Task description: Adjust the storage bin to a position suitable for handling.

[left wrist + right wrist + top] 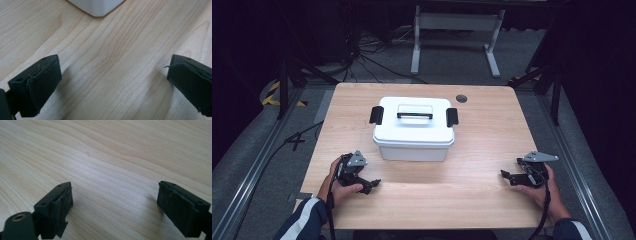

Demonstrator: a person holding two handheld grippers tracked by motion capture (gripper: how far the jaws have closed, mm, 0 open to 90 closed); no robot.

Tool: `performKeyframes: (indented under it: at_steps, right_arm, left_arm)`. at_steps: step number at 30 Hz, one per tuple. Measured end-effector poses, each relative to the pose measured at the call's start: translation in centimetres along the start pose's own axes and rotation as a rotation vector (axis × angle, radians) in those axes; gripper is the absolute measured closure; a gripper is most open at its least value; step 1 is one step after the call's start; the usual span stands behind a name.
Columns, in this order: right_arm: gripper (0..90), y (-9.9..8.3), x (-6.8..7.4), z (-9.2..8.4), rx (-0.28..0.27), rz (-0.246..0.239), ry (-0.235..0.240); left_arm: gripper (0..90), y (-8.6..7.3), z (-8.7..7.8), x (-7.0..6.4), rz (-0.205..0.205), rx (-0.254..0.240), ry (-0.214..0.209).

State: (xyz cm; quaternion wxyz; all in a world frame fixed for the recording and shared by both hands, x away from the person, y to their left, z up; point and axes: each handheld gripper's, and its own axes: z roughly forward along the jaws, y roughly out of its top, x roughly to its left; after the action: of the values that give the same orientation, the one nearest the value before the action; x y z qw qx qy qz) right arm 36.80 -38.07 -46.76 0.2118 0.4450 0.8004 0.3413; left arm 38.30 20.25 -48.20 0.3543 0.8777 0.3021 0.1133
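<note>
A white lidded plastic box (414,129) with black side latches and a top handle stands at the middle of the wooden table (472,185). My left gripper (371,184) rests on the table near the front left, a little in front of the box, jaws open with only bare wood between them. A corner of the box (96,6) shows at the top of the left gripper view, beyond the left gripper (113,82). My right gripper (506,175) lies at the front right, jaws wide open over bare wood (115,202), well apart from the box.
A dark round grommet (461,98) sits in the table's far right part. Beyond the table are a white stand's legs (455,30), cables on the grey floor and black tripod legs at both sides.
</note>
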Motion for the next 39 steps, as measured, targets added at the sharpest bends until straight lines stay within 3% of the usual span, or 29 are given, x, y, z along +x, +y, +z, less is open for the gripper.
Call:
performKeyframes:
  at_steps: [22, 31, 39]
  right_arm:
    - [17.0, 0.1, 0.0, 0.0, 0.002, -0.007, 0.019]
    - [27.2, 0.6, 0.2, -0.6, 0.029, -0.059, 0.037]
    - [32.1, 1.8, 0.4, -1.7, 0.006, -0.099, 0.063]
  left_arm:
    - [0.4, 0.0, 0.0, 0.0, 0.002, -0.004, 0.003]
    - [0.4, 0.0, 0.0, 0.0, 0.003, -0.004, 0.003]
    - [0.4, 0.0, 0.0, 0.0, 0.002, -0.003, 0.003]
